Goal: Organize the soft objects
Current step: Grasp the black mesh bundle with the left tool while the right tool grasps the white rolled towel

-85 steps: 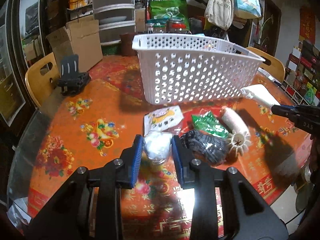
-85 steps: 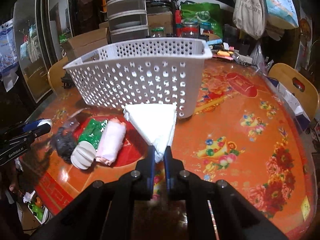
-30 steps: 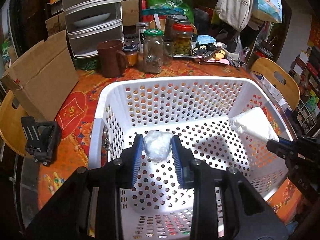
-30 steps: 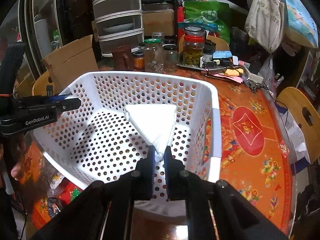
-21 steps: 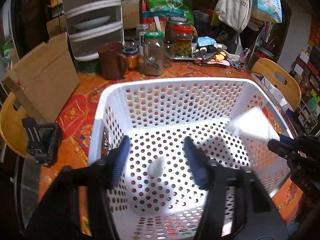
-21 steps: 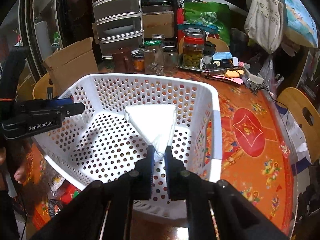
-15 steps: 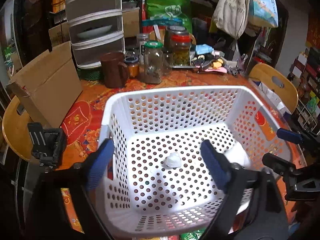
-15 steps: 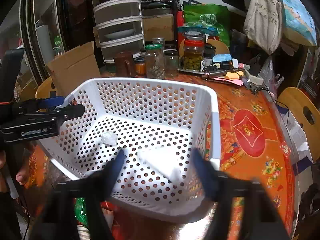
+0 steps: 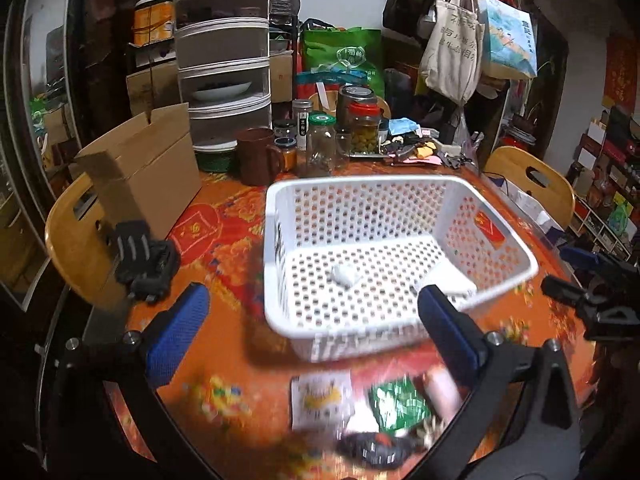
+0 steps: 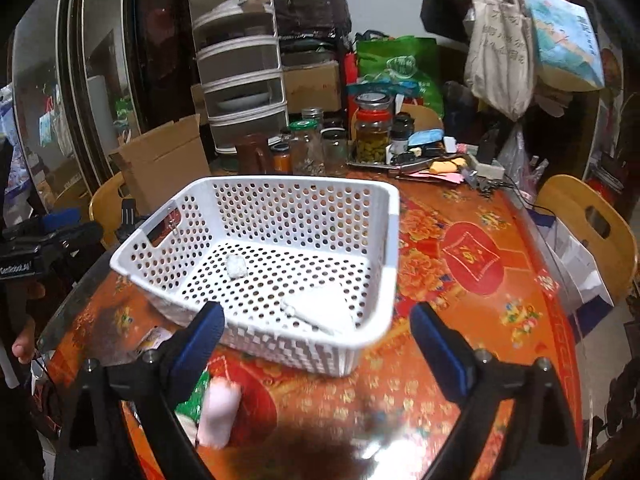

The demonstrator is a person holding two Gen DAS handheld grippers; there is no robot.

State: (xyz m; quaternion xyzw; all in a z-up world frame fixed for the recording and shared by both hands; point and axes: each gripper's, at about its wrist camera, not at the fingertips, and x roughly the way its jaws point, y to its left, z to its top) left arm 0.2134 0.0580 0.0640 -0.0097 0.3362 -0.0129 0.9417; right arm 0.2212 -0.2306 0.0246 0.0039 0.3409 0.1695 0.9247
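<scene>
A: Both the left hand-held gripper (image 9: pixel 312 328) and right hand-held gripper (image 10: pixel 316 336) are spread wide and empty; two white soft items lie inside the basket (image 10: pixel 394 240).

B: Next, grab the pink roll (image 10: pixel 220 412) on the counter (image 10: pixel 460 280), just in front of the basket.

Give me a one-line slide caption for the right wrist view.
Right gripper open above the white basket, which holds a small white wad and a folded white packet.

label "GenRobot.AI" | on left tongs (image 10: pixel 48 240) body | right wrist view | other print illegible
</scene>
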